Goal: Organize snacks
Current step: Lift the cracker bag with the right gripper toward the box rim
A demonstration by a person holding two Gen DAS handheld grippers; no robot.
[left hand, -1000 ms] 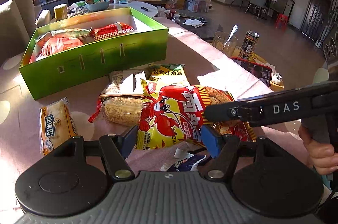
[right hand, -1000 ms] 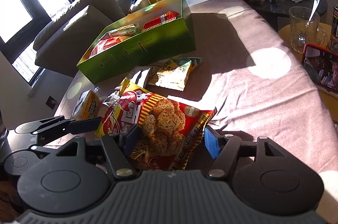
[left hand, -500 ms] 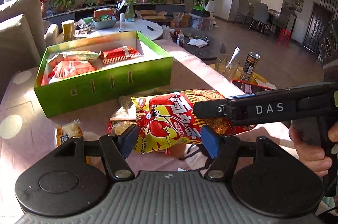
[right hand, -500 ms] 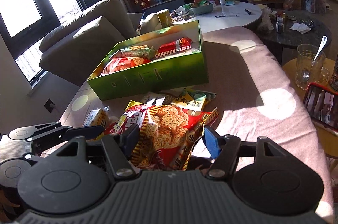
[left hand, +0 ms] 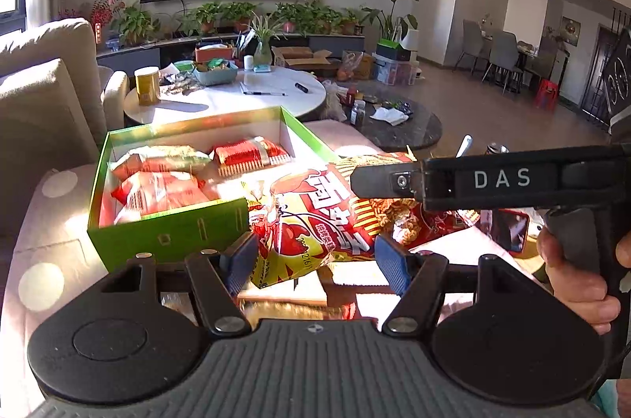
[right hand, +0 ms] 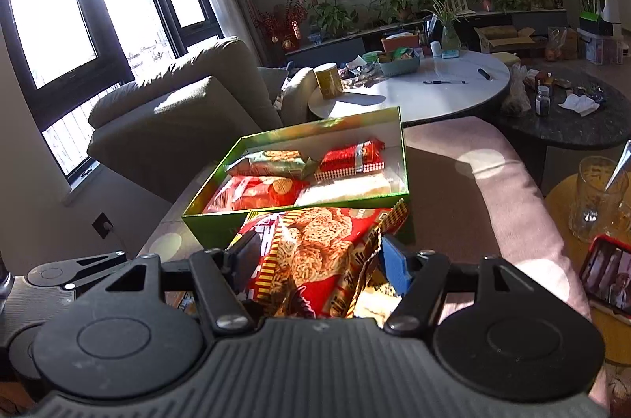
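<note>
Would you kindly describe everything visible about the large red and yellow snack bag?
The snack bag is crinkly, glossy foil-like plastic, red and yellow, printed with a cartoon crayfish, large characters and fried noodle rounds. It is sealed, puffed and lifted clear of the table, lying roughly level before the green box. The left claw pinches one end, the right claw the other.

Black left gripper [left hand: 313, 256] with blue pads; right gripper [left hand: 384, 179] marked "DAS".

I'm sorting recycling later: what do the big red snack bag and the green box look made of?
Snack bag: glossy printed plastic film, probably; it crinkles and glints in the sun. Green box: likely coated cardboard, with thin stiff walls, a white inside, cut slots in its front and a slight sheen.
</note>
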